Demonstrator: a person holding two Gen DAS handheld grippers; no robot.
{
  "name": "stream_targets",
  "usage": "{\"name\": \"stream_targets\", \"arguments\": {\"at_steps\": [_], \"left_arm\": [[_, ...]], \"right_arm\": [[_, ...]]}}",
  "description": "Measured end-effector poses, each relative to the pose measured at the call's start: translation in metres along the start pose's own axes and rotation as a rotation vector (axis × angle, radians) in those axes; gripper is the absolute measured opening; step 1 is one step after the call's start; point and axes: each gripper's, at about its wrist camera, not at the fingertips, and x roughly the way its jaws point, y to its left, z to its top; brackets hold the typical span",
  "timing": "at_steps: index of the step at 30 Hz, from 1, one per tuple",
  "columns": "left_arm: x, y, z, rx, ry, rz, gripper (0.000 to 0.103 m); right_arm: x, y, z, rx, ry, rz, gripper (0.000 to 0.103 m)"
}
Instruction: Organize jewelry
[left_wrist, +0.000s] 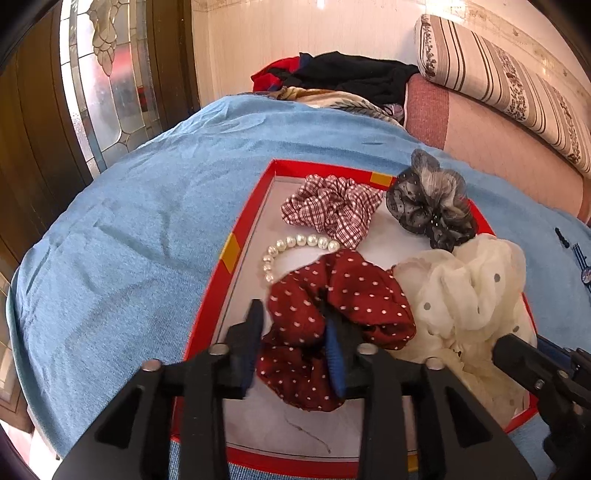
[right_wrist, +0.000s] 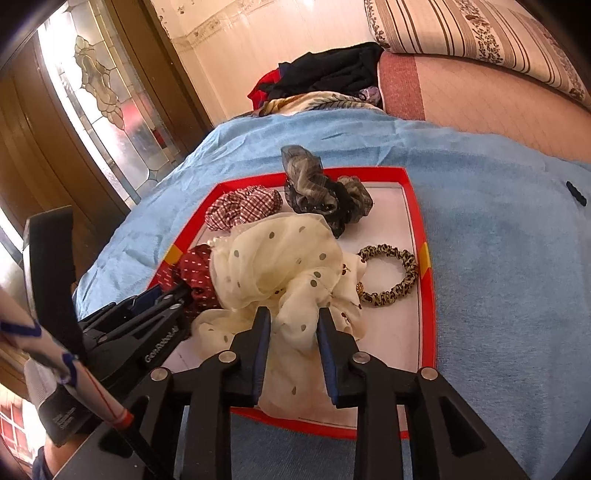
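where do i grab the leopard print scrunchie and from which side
Take the leopard print scrunchie across its near arc, coming down from above with one of the jaws inside the ring. It lies flat and open on the red tray, its left edge beside the cream scrunchie.

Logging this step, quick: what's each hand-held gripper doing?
Left hand-held gripper: open around the red dotted scrunchie.
Right hand-held gripper: open around the cream scrunchie.

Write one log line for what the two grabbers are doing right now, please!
left gripper: open around red dotted scrunchie | right gripper: open around cream dotted scrunchie | both in red tray
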Motion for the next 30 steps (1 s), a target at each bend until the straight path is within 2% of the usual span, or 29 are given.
{"name": "stream_targets", "arguments": {"at_steps": [1,3,5,6,8,10,14,16,19,25,30], "left_arm": [[-0.002,0.001,0.001,-0.005,-0.012,0.004,0.043],[-0.011,0.004,0.003,-0.025,-0.044,0.001,0.045],[-0.023,0.007,0.004,-0.042,-0.076,0.001,0.059],[-0.035,0.010,0.004,-0.058,-0.103,-0.003,0.063],[-0.054,0.011,0.004,-0.081,-0.151,0.000,0.078],[-0.081,0.012,0.004,-0.101,-0.200,0.013,0.086],[-0.141,0.006,-0.005,-0.085,-0.274,0.039,0.100],[-0.170,0.003,-0.014,-0.067,-0.300,0.044,0.103],[-0.204,0.001,-0.030,-0.062,-0.300,0.085,0.103],[-0.247,-0.006,-0.060,-0.003,-0.262,0.221,0.103],[-0.265,-0.001,-0.081,-0.012,-0.272,0.175,0.103]], "right_arm": [[-0.005,0.000,0.000,0.001,-0.004,0.003,0.032],[-0.015,0.000,0.001,0.005,-0.018,0.008,0.035],[-0.030,0.002,0.001,0.001,-0.039,0.012,0.036],[-0.038,0.003,0.001,-0.006,-0.047,0.012,0.038],[-0.061,0.006,0.000,-0.027,-0.083,-0.009,0.048],[-0.087,0.009,-0.003,-0.049,-0.127,-0.029,0.062],[-0.144,0.015,-0.012,-0.114,-0.209,-0.071,0.072],[-0.173,0.017,-0.019,-0.146,-0.247,-0.091,0.084],[-0.204,0.018,-0.032,-0.173,-0.289,-0.116,0.090],[-0.240,0.013,-0.058,-0.162,-0.299,-0.108,0.091],[-0.248,0.018,-0.069,-0.179,-0.311,-0.103,0.091]]}}
